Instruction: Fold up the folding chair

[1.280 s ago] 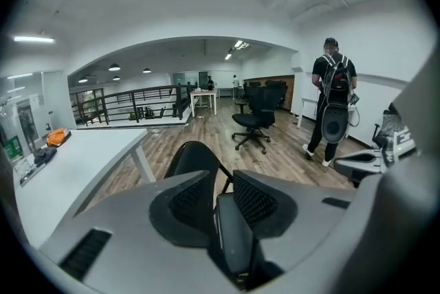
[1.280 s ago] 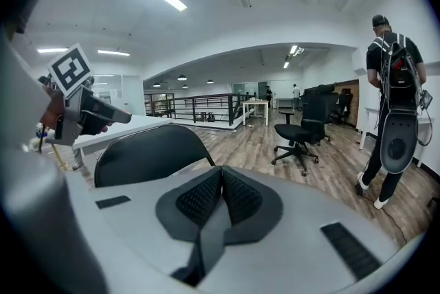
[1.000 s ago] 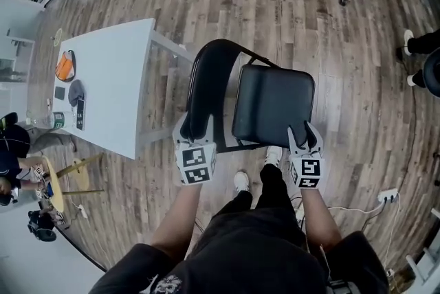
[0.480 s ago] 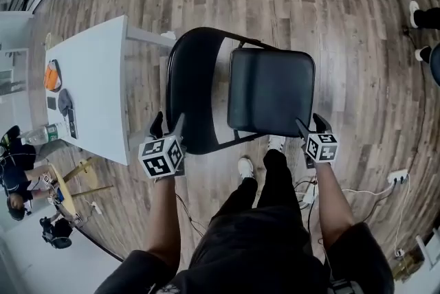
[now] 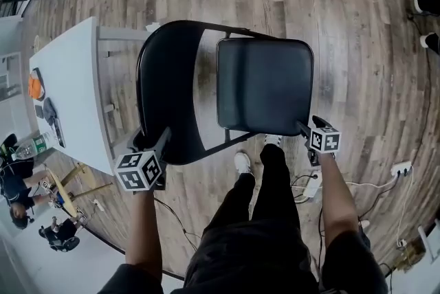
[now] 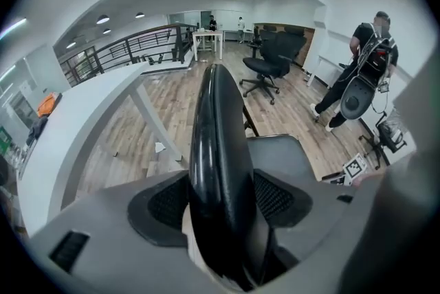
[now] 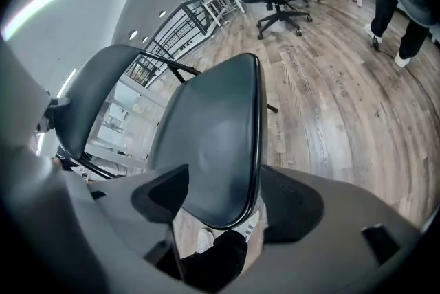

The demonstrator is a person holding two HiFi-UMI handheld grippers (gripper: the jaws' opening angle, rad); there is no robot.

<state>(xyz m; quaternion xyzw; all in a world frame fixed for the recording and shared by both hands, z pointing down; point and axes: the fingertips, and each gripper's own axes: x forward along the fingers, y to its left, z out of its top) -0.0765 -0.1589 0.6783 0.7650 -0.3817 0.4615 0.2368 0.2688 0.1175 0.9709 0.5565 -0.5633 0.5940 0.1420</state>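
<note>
A black folding chair stands unfolded on the wood floor just in front of me. Its padded seat (image 5: 265,83) lies flat and its curved backrest (image 5: 165,93) is to the left. My left gripper (image 5: 150,140) straddles the backrest's near rim (image 6: 220,148); the rim fills most of the gap, and the pads do not visibly press on it. My right gripper (image 5: 309,129) is at the seat's near right corner. Its jaws are opening, with the seat's edge (image 7: 213,141) between them and a slim gap at one pad.
A white table (image 5: 69,100) stands close to the chair's left, with an orange item (image 5: 36,86) and small things on it. My shoes (image 5: 242,162) are right under the chair. Cables and a power strip (image 5: 399,169) lie on the floor at right. Office chairs (image 6: 268,55) and a person (image 6: 361,80) are farther off.
Both grippers have come down along the chair and spread apart, the left toward the lower left. Their jaws stand wider. The chair looms larger in the head view.
</note>
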